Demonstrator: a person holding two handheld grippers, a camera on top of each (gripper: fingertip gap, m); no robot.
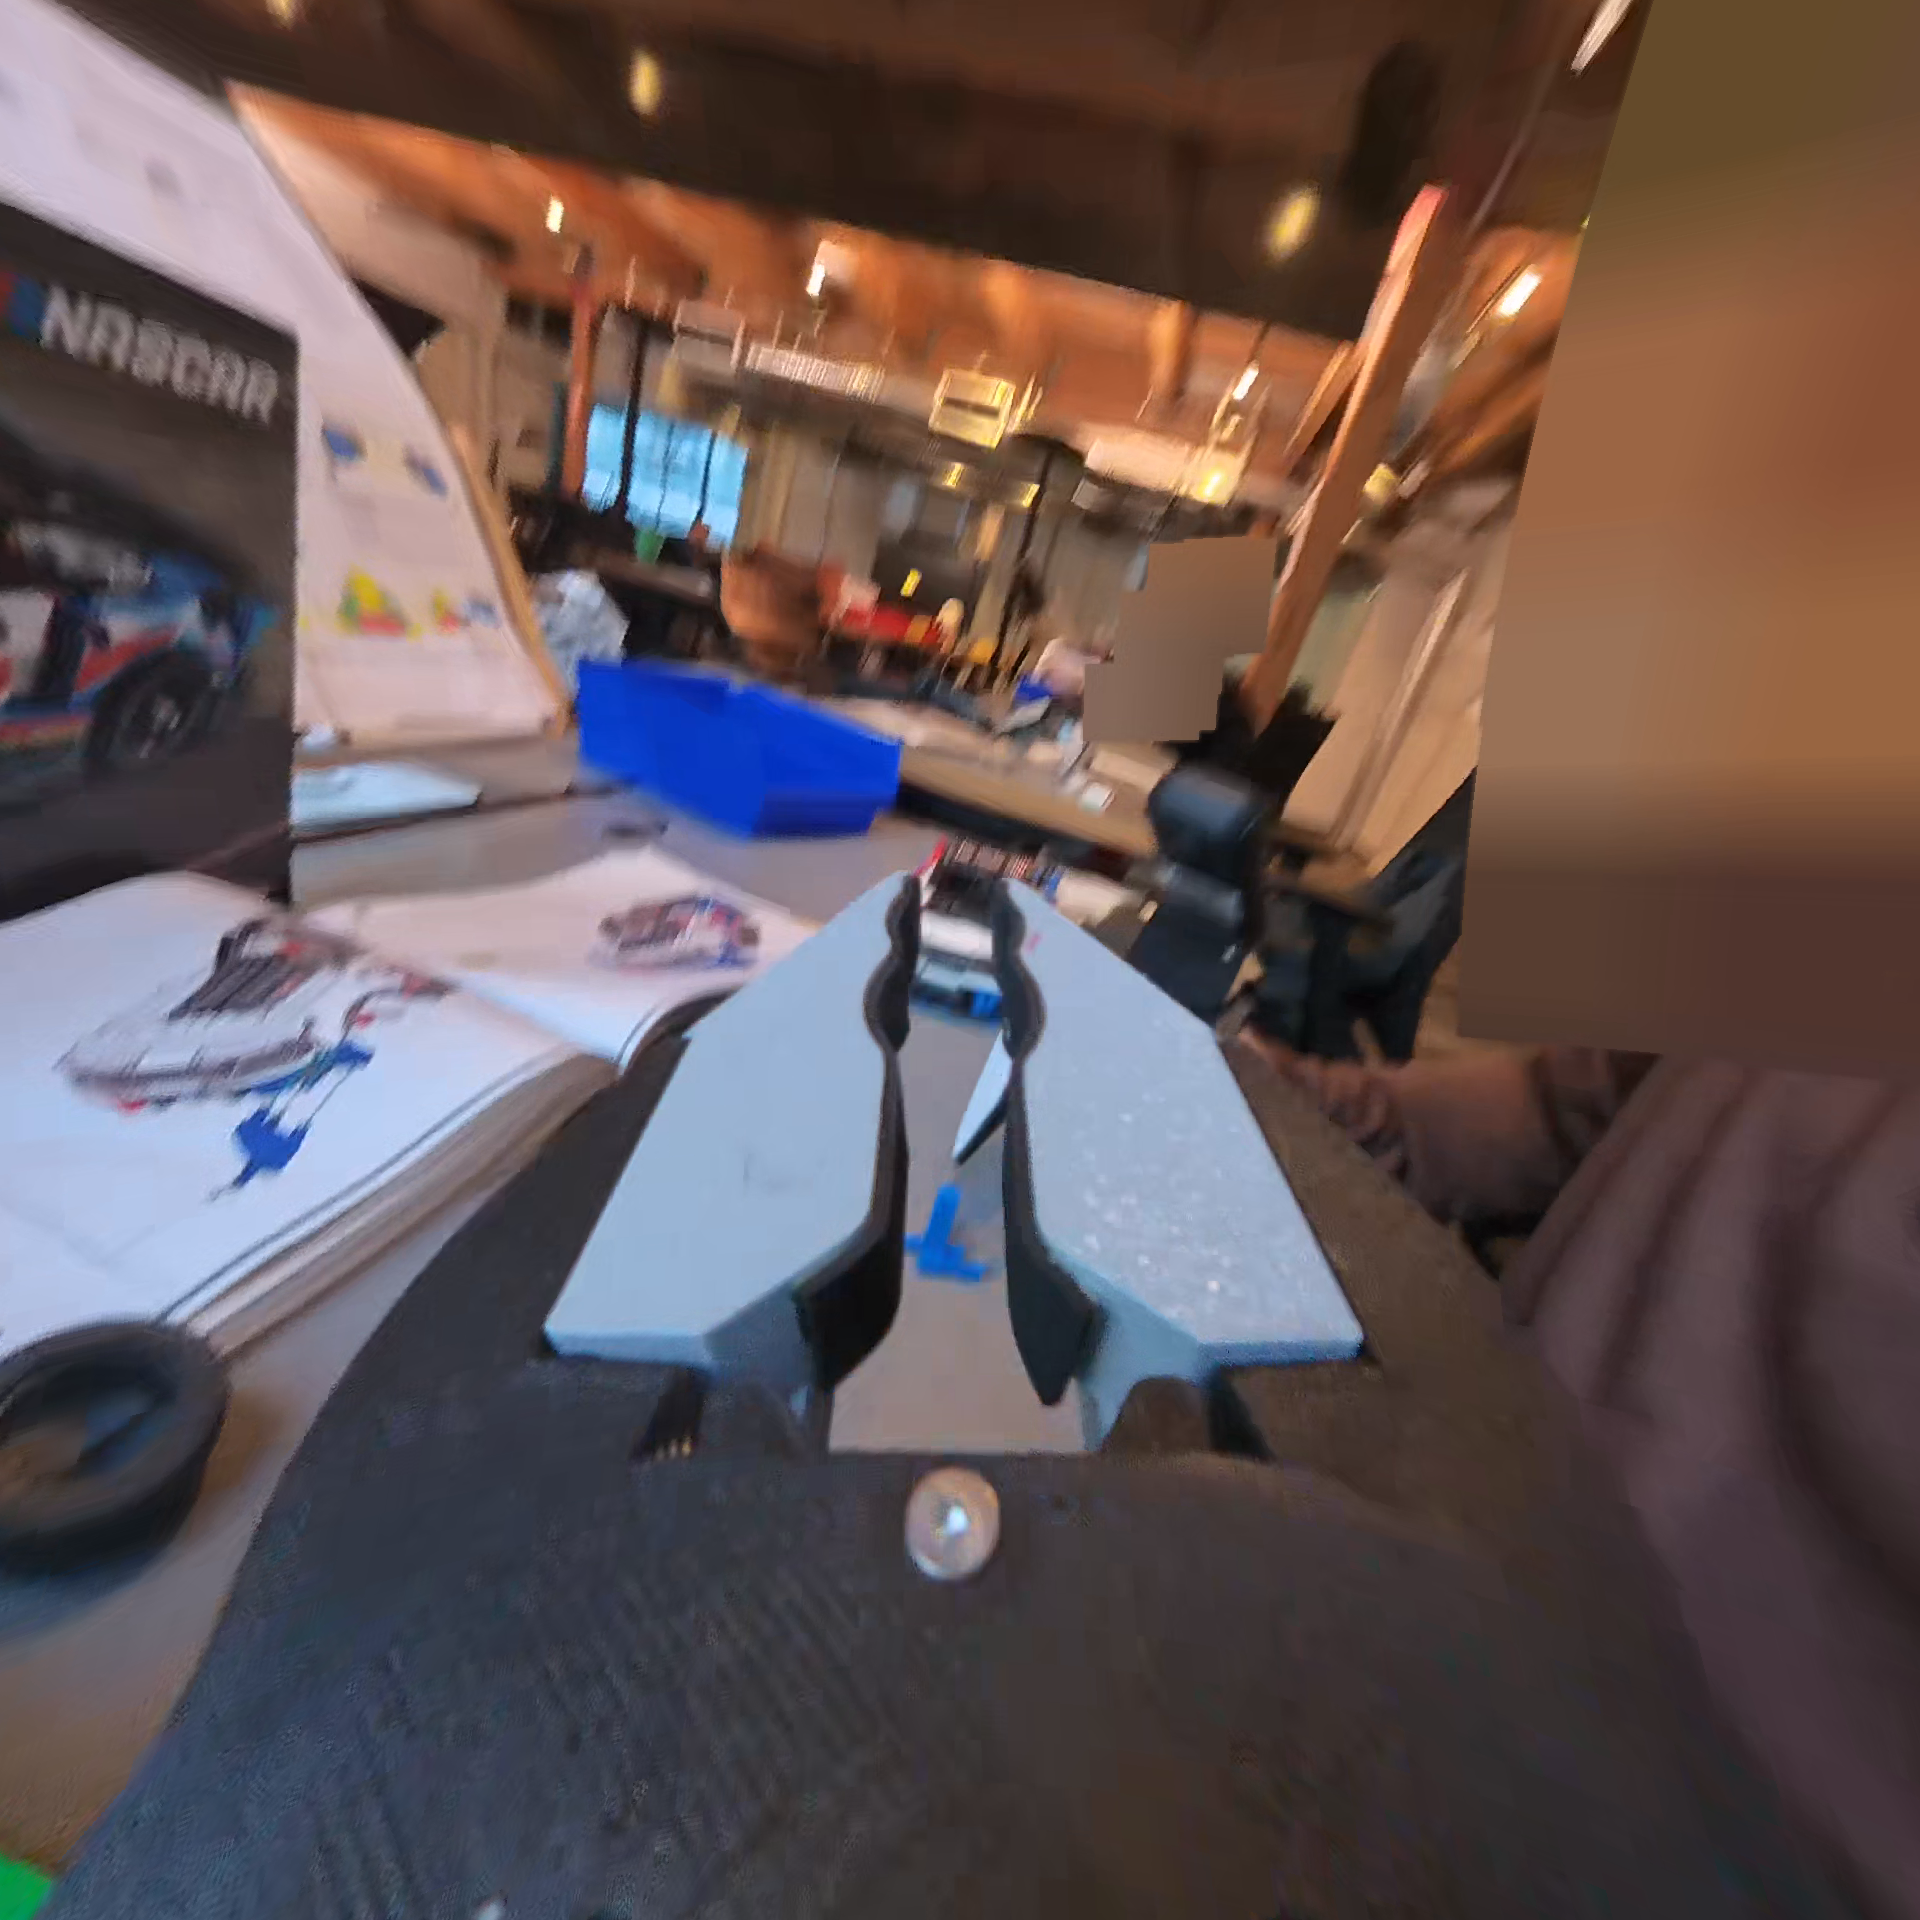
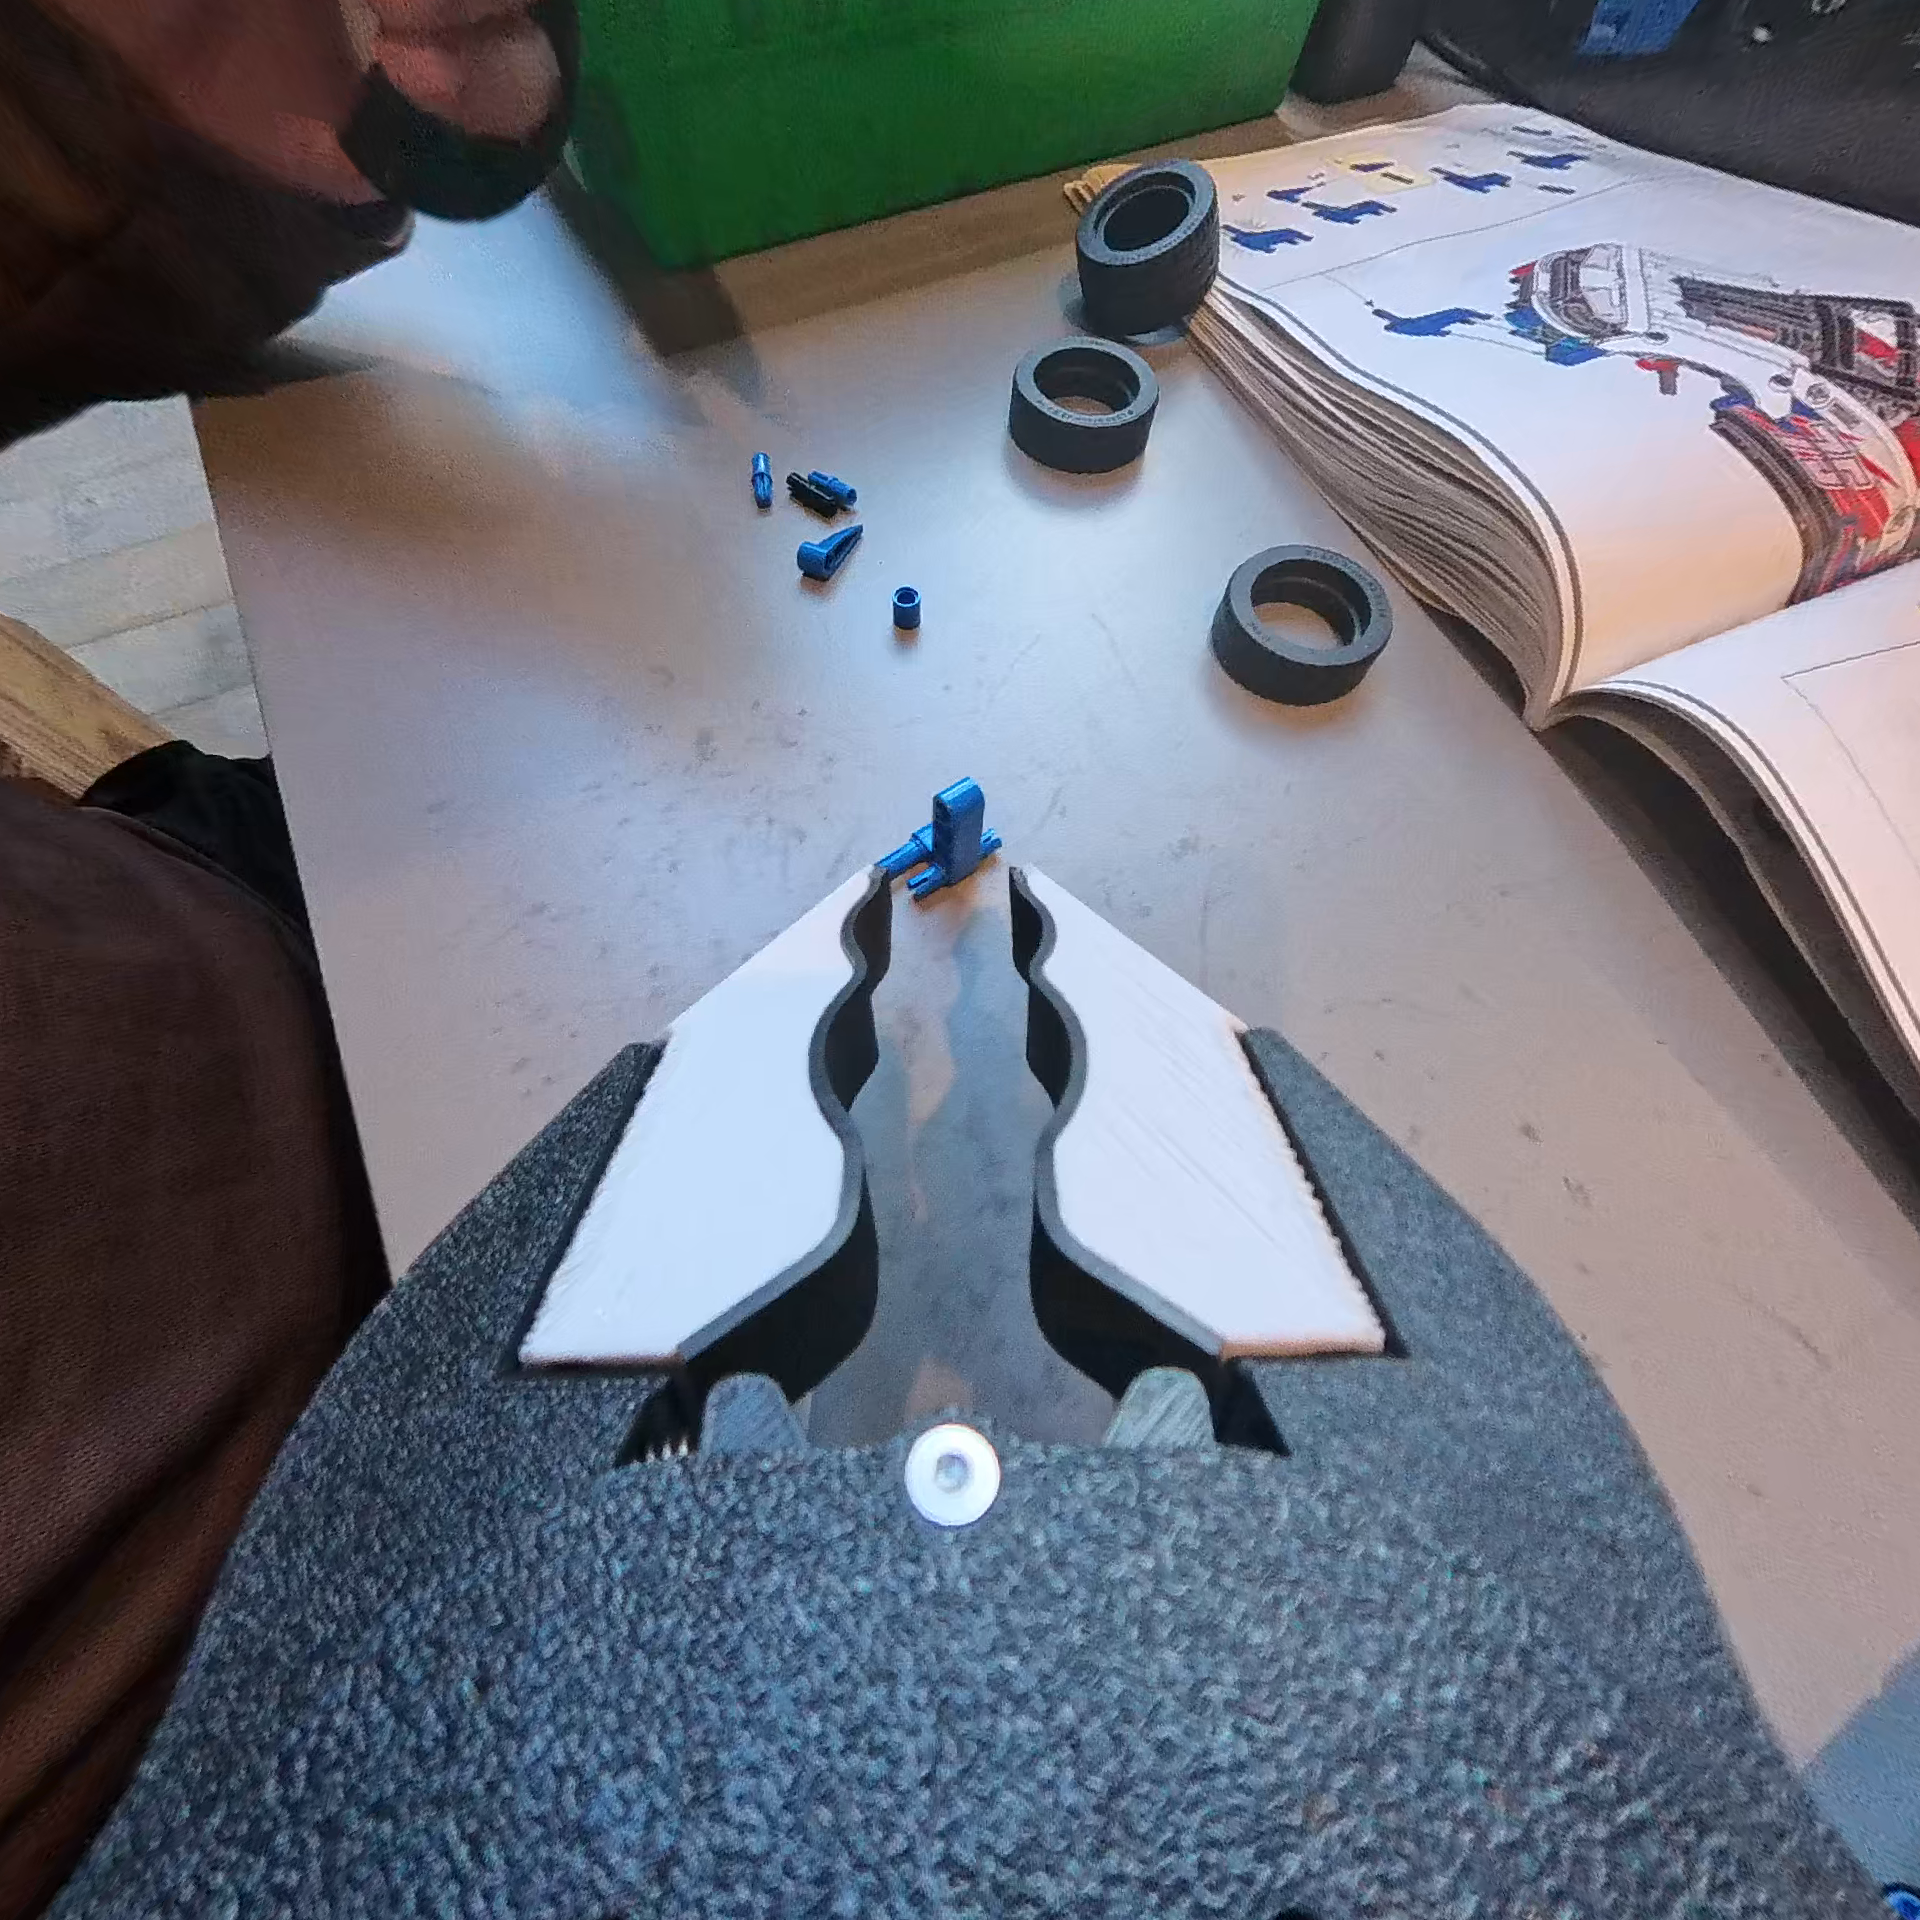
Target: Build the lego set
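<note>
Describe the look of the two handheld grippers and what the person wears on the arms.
The left gripper has flat pale grey fingers with wavy black inner pads, on a black ribbed body with one silver screw. The right gripper has white layered fingers, the same wavy black pads, a rough black speckled body and a white screw. A dark brown sleeve shows. No cables are visible.
</note>
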